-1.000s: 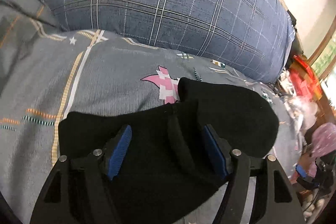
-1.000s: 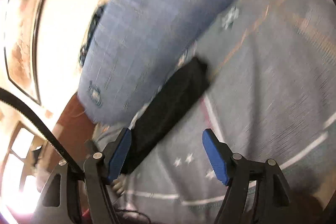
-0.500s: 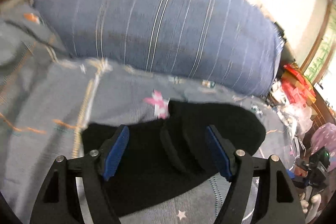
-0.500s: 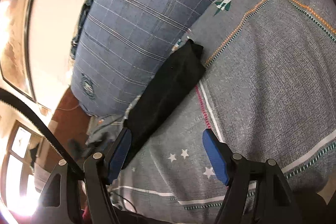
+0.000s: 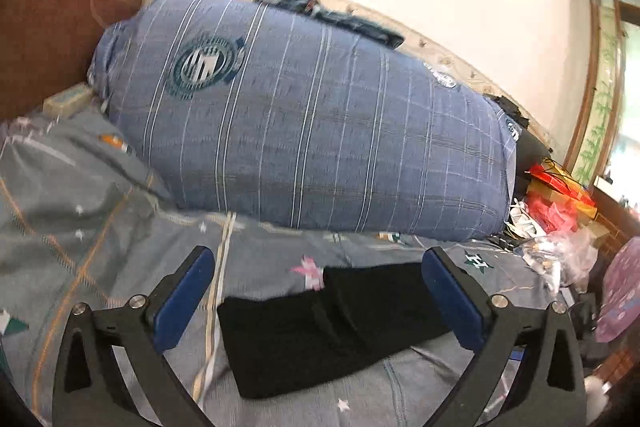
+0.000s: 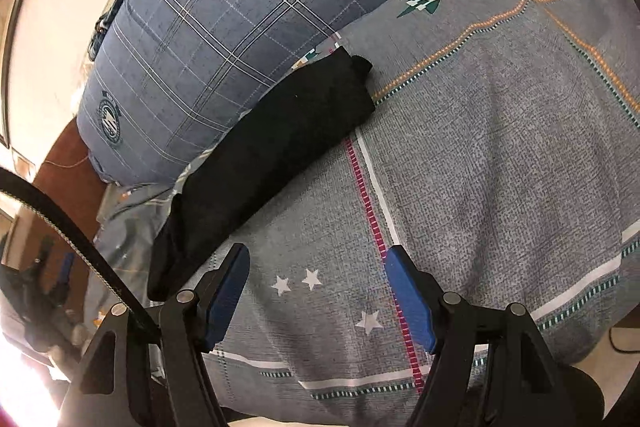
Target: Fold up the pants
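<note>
Holding both hand-held grippers, left (image 5: 318, 293) and right (image 6: 316, 297), open above folded pants (image 5: 332, 323); fold looks finished, next: withdraw.

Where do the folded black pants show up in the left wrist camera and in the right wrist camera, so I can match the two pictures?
Left wrist: the black pants lie low in the centre, between the open blue fingers.
Right wrist: the black pants run diagonally left of centre, beyond the fingers.
Shared landmark: the blue plaid pillow just behind them on the grey bedspread.
</note>
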A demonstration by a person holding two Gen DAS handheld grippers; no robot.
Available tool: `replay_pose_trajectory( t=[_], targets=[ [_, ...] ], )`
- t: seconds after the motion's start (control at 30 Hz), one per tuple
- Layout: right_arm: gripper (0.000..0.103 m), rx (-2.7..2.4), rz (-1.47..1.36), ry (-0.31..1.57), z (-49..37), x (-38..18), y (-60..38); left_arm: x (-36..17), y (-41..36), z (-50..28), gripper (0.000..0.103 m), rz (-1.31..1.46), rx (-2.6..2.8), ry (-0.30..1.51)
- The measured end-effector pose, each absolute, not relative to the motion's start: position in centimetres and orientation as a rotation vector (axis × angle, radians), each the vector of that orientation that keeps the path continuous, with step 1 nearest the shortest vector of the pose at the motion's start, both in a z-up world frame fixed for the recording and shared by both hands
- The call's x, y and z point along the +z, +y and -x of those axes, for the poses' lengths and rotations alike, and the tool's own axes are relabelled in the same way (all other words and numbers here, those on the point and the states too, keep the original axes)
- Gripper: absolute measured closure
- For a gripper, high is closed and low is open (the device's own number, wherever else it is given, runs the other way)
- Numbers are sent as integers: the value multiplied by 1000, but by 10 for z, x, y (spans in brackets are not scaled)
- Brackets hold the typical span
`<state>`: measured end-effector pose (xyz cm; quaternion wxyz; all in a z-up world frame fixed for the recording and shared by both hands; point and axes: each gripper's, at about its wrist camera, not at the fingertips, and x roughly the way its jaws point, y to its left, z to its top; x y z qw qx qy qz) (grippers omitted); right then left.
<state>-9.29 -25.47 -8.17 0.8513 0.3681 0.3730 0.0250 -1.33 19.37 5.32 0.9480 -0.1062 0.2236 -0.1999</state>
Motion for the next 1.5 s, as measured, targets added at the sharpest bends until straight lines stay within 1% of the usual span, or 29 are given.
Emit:
replay_pose_trajectory(
  t=[0.13, 0.17, 0.27, 0.37, 0.47, 0.53, 0.63, 0.7, 0.83, 0.9, 1.07, 1.17, 1.33, 1.37, 1.4, 1.43, 1.47, 1.5],
  targets=[
    [25, 53, -798, 750, 100, -79, -259, 54, 194, 27, 0, 224, -397, 475],
    [23, 59, -828, 723, 103, -79, -264, 55, 193, 31, 0, 212, -394, 467],
    [23, 60, -921, 662, 111, -82, -279, 58, 185, 40, 0, 151, -401, 460],
    [23, 90, -1004, 619, 117, -86, -291, 61, 175, 31, 0, 138, -436, 520],
    [21, 93, -1003, 610, 117, -79, -294, 61, 156, 10, 0, 160, -496, 603],
    [21, 103, -966, 608, 110, -70, -292, 62, 131, -9, 0, 152, -540, 656],
    [22, 88, -895, 665, 78, -63, -283, 61, 79, -38, 0, 101, -602, 724],
    [22, 35, -883, 748, 45, -72, -278, 57, 43, -53, 0, 53, -643, 757],
    [23, -46, -855, 801, 9, -92, -279, 33, -39, -89, 0, -71, -719, 859],
    [23, -56, -854, 771, 3, -91, -283, 15, -82, -109, 0, -126, -758, 908],
    [23, -49, -819, 808, -25, -87, -286, -26, -162, -146, 1, -240, -797, 986],
    [23, -19, -802, 755, -26, -91, -284, -47, -196, -158, 1, -290, -839, 1028],
    [23, 11, -824, 693, -28, -95, -290, -81, -238, -162, 1, -478, -889, 1095],
    [27, 13, -830, 688, -29, -96, -291, -89, -244, -159, 4, -515, -893, 1112],
    [38, 18, -839, 684, -30, -98, -291, -95, -249, -156, 27, -542, -911, 1134],
    [45, 38, -860, 690, -32, -101, -292, -97, -251, -152, 38, -582, -875, 1122],
    [60, 48, -877, 700, -35, -104, -293, -95, -251, -149, 46, -587, -871, 1093],
    [69, 50, -892, 701, -34, -105, -294, -90, -248, -146, 74, -585, -871, 1074]
  ],
)
